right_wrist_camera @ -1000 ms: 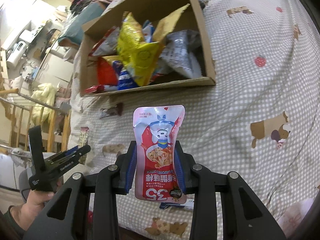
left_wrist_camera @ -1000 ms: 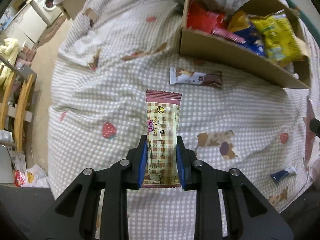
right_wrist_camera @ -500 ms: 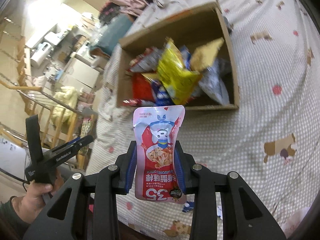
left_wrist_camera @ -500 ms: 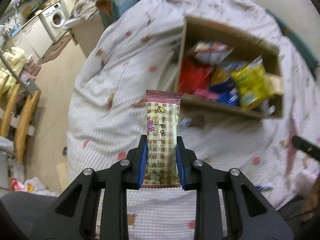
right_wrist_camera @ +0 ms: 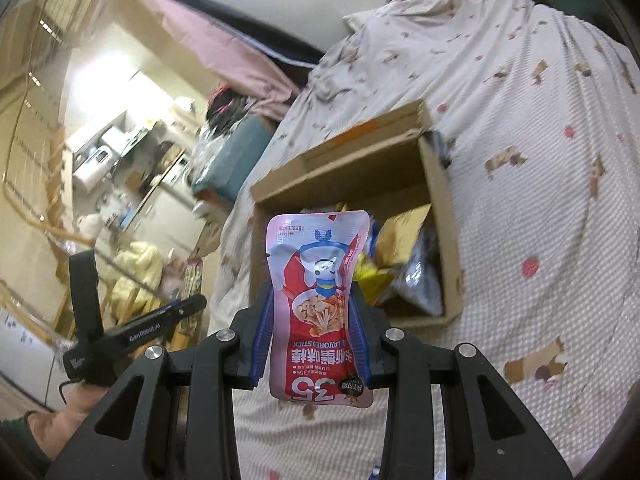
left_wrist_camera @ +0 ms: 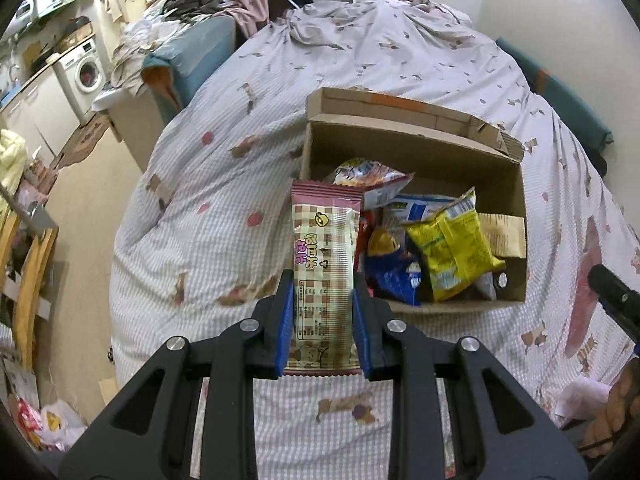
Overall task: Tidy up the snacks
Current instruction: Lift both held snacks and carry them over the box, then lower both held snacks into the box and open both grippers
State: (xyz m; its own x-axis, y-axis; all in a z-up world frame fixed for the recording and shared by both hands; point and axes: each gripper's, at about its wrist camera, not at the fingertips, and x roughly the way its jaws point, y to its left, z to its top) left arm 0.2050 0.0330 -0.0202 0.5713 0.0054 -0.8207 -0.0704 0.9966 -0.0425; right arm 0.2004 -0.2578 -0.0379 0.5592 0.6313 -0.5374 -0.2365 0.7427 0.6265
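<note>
My left gripper (left_wrist_camera: 322, 312) is shut on a pink-and-cream checked snack bar (left_wrist_camera: 323, 264), held upright high above the bed, just left of the cardboard box (left_wrist_camera: 420, 140). The box holds several snack bags, among them a yellow bag (left_wrist_camera: 452, 248) and a blue one (left_wrist_camera: 394, 276). My right gripper (right_wrist_camera: 312, 328) is shut on a red-and-pink snack pouch (right_wrist_camera: 318, 304), held upright in front of the same box (right_wrist_camera: 440, 216). The left gripper also shows in the right wrist view (right_wrist_camera: 132, 328), held by a hand at the lower left.
The box sits on a bed with a checked, animal-print cover (left_wrist_camera: 208, 240). The bed's left edge drops to the floor (left_wrist_camera: 80, 216). A washing machine (left_wrist_camera: 86, 68), a blue chair piled with clothes (left_wrist_camera: 192, 52) and wooden rails (left_wrist_camera: 24, 280) stand to the left.
Both grippers have risen well above the bed with their snacks still held. The box now looks smaller and farther below, and more of the room shows.
</note>
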